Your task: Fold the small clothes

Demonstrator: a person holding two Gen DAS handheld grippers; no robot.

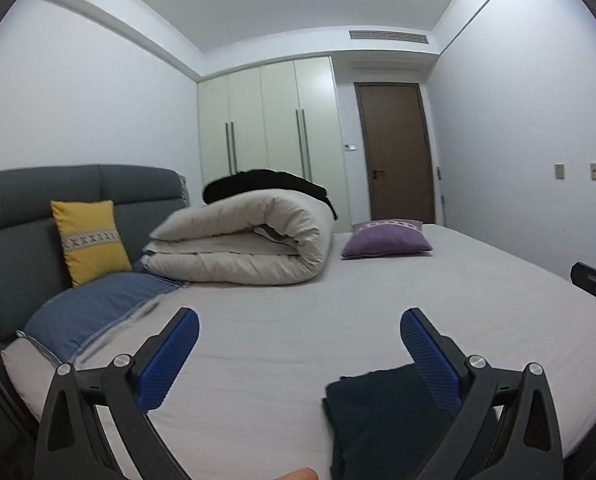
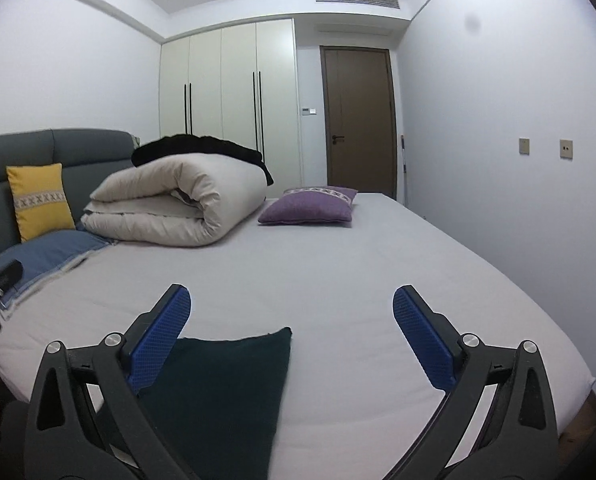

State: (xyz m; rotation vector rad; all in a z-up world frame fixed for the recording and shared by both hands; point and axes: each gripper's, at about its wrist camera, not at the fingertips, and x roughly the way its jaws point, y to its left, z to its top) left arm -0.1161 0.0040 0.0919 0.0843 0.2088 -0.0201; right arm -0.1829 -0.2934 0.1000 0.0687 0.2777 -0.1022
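You have one dark folded cloth (image 2: 226,392) on the bed (image 2: 338,280). Both your left gripper (image 1: 298,344) and right gripper (image 2: 290,320) hold jaws spread, pinching nothing. Three cushions and one rolled duvet (image 2: 170,204) lie beyond.

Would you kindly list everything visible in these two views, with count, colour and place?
Folded garment: one, dark teal, near edge of bed, between the two grippers.
Bed sheet: one, pale grey, covering the mattress.
Rolled duvet: one, cream, by the headboard.
Black fabric: one, on top of the duvet.
Purple cushion: one, far side of bed.
Yellow cushion: one, leaning on the grey headboard.
Blue pillow: one, below the yellow cushion.
Wardrobe: cream, far wall.
Door: one, brown, shut.
Left hand-held gripper: black, blue pads, open.
Right hand-held gripper: same, open.
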